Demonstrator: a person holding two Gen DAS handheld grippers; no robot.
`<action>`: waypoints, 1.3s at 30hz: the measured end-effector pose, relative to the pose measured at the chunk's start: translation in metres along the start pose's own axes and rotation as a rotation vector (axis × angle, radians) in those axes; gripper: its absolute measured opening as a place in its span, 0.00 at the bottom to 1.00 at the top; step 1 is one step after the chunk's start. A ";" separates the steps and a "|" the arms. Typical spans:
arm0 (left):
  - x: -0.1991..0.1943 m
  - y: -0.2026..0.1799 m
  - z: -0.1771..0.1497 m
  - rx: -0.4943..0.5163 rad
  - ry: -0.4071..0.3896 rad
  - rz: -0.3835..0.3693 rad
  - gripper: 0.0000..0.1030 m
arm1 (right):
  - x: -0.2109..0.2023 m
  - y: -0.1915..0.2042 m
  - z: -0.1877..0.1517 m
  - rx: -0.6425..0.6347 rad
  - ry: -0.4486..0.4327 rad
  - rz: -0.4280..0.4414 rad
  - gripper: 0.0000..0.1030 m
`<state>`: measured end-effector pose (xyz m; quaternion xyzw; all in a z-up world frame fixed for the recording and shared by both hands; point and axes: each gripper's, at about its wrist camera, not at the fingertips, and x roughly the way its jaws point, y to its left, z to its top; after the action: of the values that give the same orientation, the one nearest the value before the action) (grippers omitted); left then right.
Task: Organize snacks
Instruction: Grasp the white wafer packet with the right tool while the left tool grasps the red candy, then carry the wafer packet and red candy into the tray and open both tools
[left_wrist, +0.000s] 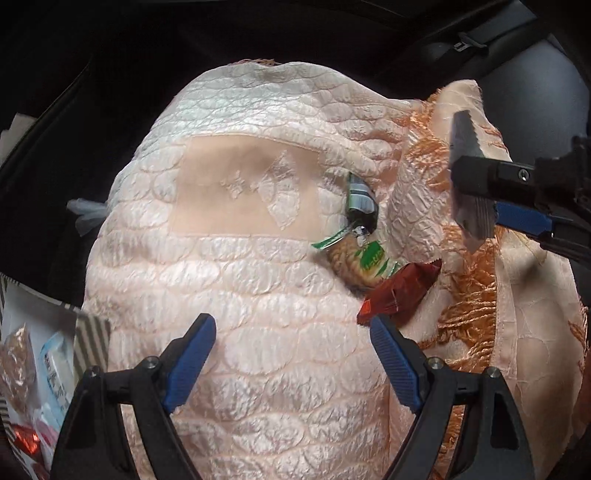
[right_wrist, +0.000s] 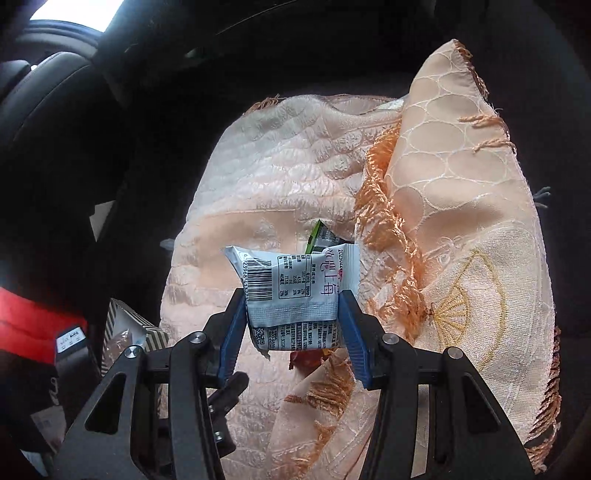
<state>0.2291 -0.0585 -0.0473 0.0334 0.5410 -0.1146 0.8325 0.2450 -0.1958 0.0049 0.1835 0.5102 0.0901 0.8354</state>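
Partway, by look of it. Right gripper (right_wrist: 291, 310) clamped on white snack packet (right_wrist: 291, 291), lifted above peach cloth (left_wrist: 240, 277). Left gripper (left_wrist: 291, 339) spread wide, empty. Left in cloth fold near its right edge: three snacks — dark-green packet (left_wrist: 360, 201), green-label biscuit (left_wrist: 364, 264), red-brown packet (left_wrist: 399, 295). Striped box (left_wrist: 92, 339) at cloth's lower-left corner already holds several; exact count unclear.

cloth (left_wrist: 258, 266): shiny quilted satin | white packet (right_wrist: 295, 291): glossy plastic film

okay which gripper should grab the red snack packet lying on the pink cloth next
Left. The left gripper is open and empty, with the red snack packet just past its right fingertip. The right gripper is shut on a white snack packet.
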 end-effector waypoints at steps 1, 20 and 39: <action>0.003 -0.006 0.002 0.041 0.004 -0.011 0.85 | 0.002 -0.002 0.001 0.011 0.004 0.009 0.48; 0.049 -0.050 0.026 0.239 0.092 -0.206 0.48 | -0.002 -0.013 0.008 0.057 -0.024 0.038 0.47; -0.001 -0.010 -0.008 0.078 -0.008 -0.212 0.19 | -0.005 -0.009 0.008 0.045 -0.038 0.056 0.47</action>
<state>0.2195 -0.0667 -0.0492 0.0078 0.5335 -0.2231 0.8158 0.2492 -0.2071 0.0089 0.2182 0.4909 0.0985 0.8377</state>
